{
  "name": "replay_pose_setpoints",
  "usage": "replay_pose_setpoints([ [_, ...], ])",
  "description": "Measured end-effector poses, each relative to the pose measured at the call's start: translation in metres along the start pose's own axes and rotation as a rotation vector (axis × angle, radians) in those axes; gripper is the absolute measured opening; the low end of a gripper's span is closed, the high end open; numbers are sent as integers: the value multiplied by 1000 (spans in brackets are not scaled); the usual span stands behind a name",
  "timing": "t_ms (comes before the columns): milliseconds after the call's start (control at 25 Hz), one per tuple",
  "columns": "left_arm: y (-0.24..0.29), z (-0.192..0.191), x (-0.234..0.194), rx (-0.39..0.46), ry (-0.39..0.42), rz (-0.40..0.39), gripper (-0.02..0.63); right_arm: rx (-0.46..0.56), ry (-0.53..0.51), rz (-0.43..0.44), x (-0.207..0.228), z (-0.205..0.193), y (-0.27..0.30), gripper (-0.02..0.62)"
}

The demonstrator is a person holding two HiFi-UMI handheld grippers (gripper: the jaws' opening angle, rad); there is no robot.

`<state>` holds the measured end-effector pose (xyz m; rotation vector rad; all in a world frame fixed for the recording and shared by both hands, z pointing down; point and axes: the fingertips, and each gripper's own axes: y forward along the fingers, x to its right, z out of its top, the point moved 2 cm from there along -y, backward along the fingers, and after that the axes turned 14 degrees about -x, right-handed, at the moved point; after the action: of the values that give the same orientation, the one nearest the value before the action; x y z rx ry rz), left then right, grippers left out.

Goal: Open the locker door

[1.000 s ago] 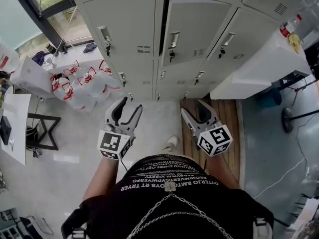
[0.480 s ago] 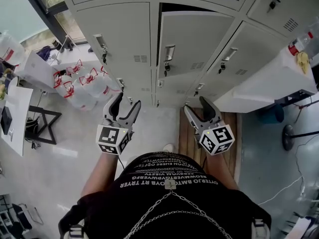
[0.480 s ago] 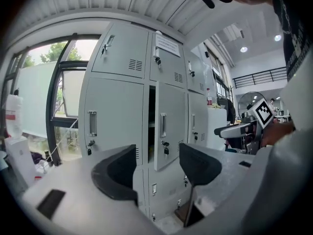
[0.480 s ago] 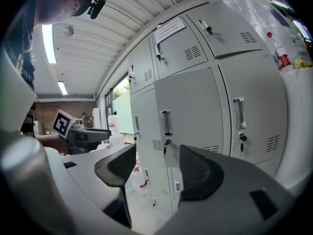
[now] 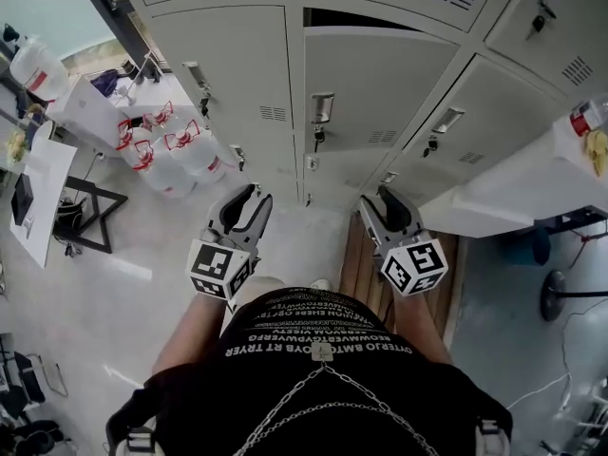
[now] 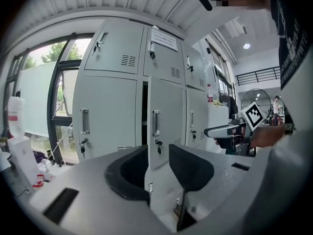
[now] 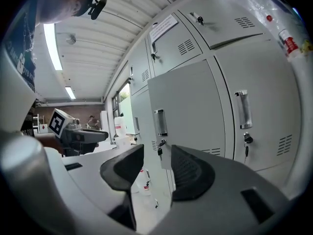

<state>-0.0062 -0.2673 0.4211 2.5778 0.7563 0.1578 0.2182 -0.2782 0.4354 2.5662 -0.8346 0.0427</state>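
The bank of grey lockers (image 5: 237, 74) fills the space ahead of both pairs of jaws. One locker door (image 5: 380, 84), ajar with a dark gap at its top, stands beyond them and well apart. Its handle (image 5: 322, 107) lies ahead of and above the left gripper (image 5: 249, 196). That gripper and the right gripper (image 5: 377, 199) are about half open and closing, with nothing between the jaws. This looks like the approach; next, one gripper must reach the handle or free edge and pull outward.

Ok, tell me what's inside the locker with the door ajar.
Only a dark gap shows above the ajar door; the door covers the rest, so no contents can be made out.
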Motion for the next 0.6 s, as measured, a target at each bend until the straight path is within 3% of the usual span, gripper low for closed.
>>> replay_pose_setpoints([
  [200,-4,-1,-10,-11,-24,42,9,1,-9,21,5,9,16,170],
  [400,2,-4,-16,-33,-4,28,5,2,-29,36,1,21,36,170],
  [600,18,0,-44,-8,-48,17,5,-3,-33,37,-1,31,60,172],
])
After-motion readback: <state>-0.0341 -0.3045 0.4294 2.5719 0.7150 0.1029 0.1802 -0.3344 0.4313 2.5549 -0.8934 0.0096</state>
